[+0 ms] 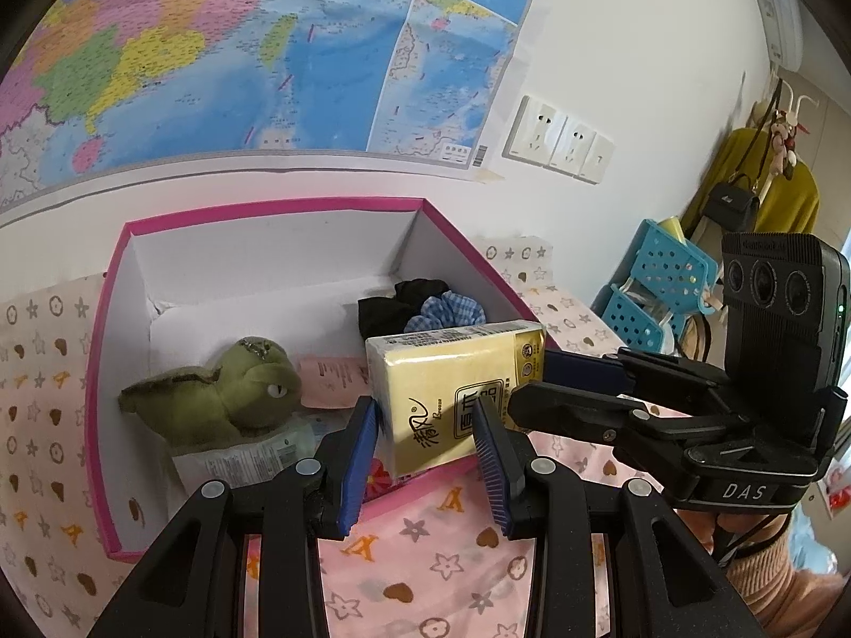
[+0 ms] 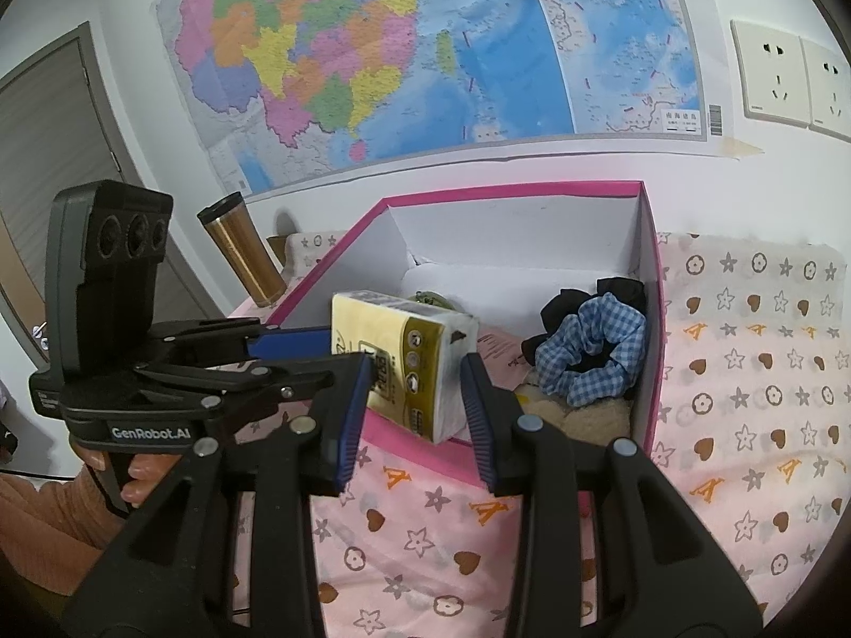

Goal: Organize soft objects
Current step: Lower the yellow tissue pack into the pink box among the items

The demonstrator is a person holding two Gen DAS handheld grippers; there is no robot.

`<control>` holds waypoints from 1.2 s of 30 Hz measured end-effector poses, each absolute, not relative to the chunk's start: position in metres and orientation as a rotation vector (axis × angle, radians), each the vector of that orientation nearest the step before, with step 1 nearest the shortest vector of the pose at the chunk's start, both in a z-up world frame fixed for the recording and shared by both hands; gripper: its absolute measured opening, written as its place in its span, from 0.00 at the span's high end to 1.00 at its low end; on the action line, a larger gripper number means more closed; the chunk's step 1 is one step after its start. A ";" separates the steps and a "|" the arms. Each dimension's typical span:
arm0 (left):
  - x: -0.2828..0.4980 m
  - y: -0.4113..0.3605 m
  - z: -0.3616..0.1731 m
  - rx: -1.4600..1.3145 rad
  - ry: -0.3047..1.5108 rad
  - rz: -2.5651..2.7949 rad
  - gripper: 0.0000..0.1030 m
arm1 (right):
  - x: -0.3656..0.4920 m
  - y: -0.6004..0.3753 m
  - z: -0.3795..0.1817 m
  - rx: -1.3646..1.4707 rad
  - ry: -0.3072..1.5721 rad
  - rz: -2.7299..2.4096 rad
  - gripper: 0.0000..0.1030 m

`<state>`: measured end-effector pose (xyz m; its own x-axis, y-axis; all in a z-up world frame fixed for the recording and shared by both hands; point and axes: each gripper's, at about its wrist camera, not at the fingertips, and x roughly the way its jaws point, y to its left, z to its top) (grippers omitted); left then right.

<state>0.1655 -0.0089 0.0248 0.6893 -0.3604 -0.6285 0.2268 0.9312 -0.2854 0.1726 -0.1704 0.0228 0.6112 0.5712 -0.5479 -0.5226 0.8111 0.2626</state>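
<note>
Two-handed hold on yellow tissue pack (image 1: 447, 372), tilted, just above near rim of pink box (image 1: 266, 207). Left gripper (image 1: 425, 417) set narrow, pads pressed on the pack's left end; right gripper (image 2: 415, 380) likewise narrow, clamped on its right end. Inside box, left side: green plush turtle (image 1: 223, 399) on some packets. Inside box, far right corner: blue gingham scrunchie (image 2: 590, 356) touching black scrunchie (image 2: 622, 290). Under box: pink patterned cloth (image 2: 425, 531).
</note>
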 end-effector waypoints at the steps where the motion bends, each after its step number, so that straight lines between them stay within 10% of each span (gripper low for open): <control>1: 0.166 -0.009 0.025 -0.191 0.742 -0.331 0.65 | 0.173 -0.171 0.022 0.080 0.661 0.632 0.63; 36: 0.186 -0.010 0.022 -0.180 0.754 -0.304 0.65 | 0.194 -0.171 0.019 0.094 0.676 0.618 0.63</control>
<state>0.1861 -0.0100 0.0220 0.6884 -0.3344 -0.6436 0.2063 0.9410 -0.2683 0.1938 -0.1709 0.0187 0.6090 0.5641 -0.5576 -0.5052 0.8178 0.2757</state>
